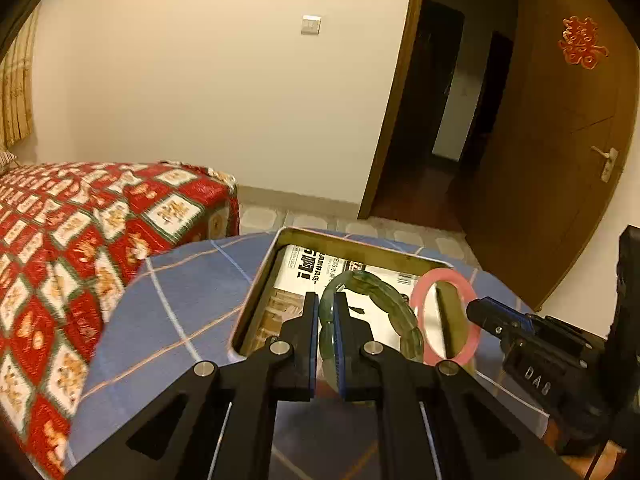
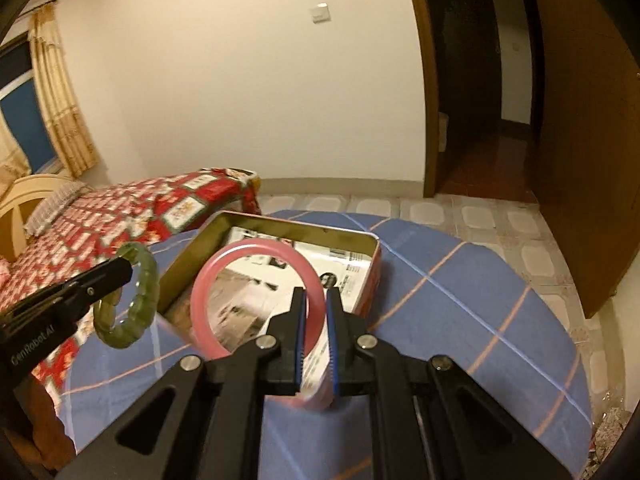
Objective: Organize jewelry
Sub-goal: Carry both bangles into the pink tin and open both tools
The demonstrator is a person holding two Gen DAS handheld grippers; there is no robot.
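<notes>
My left gripper (image 1: 326, 300) is shut on a green beaded bracelet (image 1: 394, 300), held in the air over the near edge of an open metal tin (image 1: 256, 292). My right gripper (image 2: 315, 298) is shut on a pink bangle (image 2: 208, 284), which stands upright above the tin (image 2: 188, 258). In the left wrist view the pink bangle (image 1: 470, 292) hangs at the tip of the right gripper (image 1: 476, 312), just right of the green one. In the right wrist view the left gripper (image 2: 124, 270) holds the green bracelet (image 2: 146, 296) left of the tin. Printed paper (image 2: 344, 272) lines the tin.
The tin sits on a round table under a blue checked cloth (image 2: 460, 300). A bed with a red patterned cover (image 1: 80, 232) stands close on the left. Beyond are a tiled floor (image 2: 440, 212), a bare wall and an open wooden door (image 1: 560, 140).
</notes>
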